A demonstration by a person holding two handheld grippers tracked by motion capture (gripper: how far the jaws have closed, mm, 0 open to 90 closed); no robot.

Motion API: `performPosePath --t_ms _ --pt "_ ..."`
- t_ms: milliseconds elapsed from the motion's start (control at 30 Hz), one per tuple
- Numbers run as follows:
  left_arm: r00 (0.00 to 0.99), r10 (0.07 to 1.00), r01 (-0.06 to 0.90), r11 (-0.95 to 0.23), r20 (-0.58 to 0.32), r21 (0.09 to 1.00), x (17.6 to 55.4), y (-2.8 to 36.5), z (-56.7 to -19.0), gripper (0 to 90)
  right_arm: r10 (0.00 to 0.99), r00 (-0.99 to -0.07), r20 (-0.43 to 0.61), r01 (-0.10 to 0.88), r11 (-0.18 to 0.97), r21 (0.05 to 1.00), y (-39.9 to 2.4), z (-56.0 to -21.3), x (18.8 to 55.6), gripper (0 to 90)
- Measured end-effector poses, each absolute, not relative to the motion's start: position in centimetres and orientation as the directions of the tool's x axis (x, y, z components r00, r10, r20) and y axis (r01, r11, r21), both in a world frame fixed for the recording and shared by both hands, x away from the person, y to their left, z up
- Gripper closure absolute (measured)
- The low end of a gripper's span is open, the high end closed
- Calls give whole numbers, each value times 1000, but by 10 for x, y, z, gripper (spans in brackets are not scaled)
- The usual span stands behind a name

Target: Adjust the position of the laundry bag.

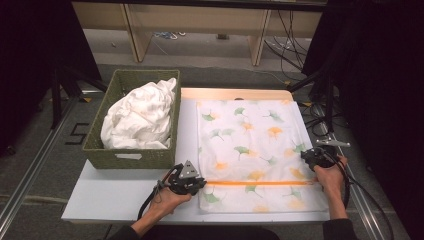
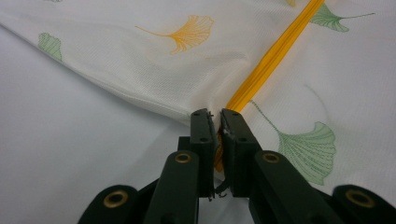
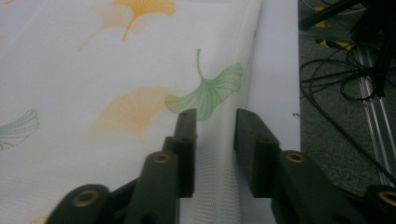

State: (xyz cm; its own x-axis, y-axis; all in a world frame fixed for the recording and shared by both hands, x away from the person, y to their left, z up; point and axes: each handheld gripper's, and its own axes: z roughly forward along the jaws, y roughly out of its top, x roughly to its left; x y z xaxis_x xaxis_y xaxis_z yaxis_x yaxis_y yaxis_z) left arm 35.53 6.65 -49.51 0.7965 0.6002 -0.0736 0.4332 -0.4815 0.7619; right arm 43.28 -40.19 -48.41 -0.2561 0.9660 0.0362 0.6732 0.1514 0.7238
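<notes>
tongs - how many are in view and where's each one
2. The left tongs are shut on the orange zipper at the mesh bag's left edge; the right tongs sit open at its right edge.

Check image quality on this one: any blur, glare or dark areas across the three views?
High view: soft, dark at both sides, the white cloth in the basket nearly blown out. Left gripper view: sharp on the orange zipper and mesh bag. Right gripper view: jaws slightly soft, floor cables dim.
</notes>
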Motion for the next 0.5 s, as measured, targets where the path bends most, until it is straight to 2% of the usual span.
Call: performPosePath --t_ms 33,133,200,233,300,333,433,500 --pt "796 600 433 -482 -74 762 355 67 -495 831 974 -223 49 687 121 717 -397 -483 431 783" --pt "798 599 432 -494 -64 755 356 69 -494 832 959 -282 24 665 178 725 -391 -483 432 870" --pt "795 603 433 -491 -64 756 356 71 -493 832 957 -289 15 662 189 725 -389 -483 432 883" --pt "790 610 435 -490 -59 755 357 75 -492 833 939 -345 12 644 227 731 -389 -484 435 892" --pt "783 619 444 -488 -61 752 358 80 -491 833 933 -358 -25 612 255 748 -386 -486 437 895" --pt "780 624 443 -499 -46 744 358 83 -490 833 935 -355 16 633 228 740 -383 -485 436 895" --pt "773 632 447 -494 -45 746 357 90 -489 834 939 -343 40 641 203 740 -377 -485 435 896" --pt "769 638 449 -493 -42 745 356 100 -486 833 922 -387 11 618 250 745 -371 -485 436 897"
